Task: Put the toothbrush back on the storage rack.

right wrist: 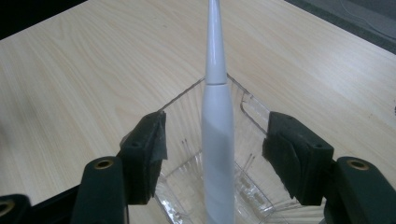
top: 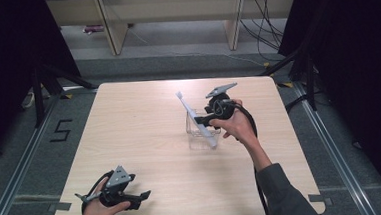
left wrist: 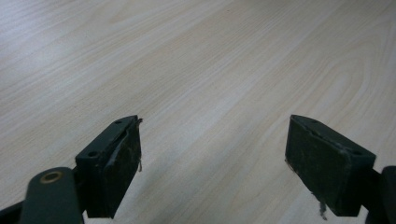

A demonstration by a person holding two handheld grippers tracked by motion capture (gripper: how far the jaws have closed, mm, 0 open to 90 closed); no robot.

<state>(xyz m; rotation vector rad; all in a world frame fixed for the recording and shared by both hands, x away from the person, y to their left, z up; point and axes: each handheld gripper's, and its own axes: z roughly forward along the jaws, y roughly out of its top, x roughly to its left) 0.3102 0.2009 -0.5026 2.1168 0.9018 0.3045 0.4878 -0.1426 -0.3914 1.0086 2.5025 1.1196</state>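
A white electric toothbrush (top: pixel 194 118) leans in a clear plastic container (top: pixel 197 137) near the table's middle, its head pointing up and to the back left. My right gripper (top: pixel 205 120) hovers at the container's right rim. In the right gripper view the toothbrush handle (right wrist: pixel 217 154) stands between the two black pads (right wrist: pixel 150 154) with a gap on both sides, so the gripper (right wrist: pixel 215 161) is open and holds nothing. My left gripper (top: pixel 145 195) rests near the table's front left edge, open and empty (left wrist: pixel 212 163) over bare wood.
The light wooden table (top: pixel 145 135) sits on a grey floor with black curtains on both sides. Wooden furniture legs (top: pixel 116 27) and cables (top: pixel 265 17) lie beyond the far edge. A cable trails from the right gripper along the person's forearm (top: pixel 261 158).
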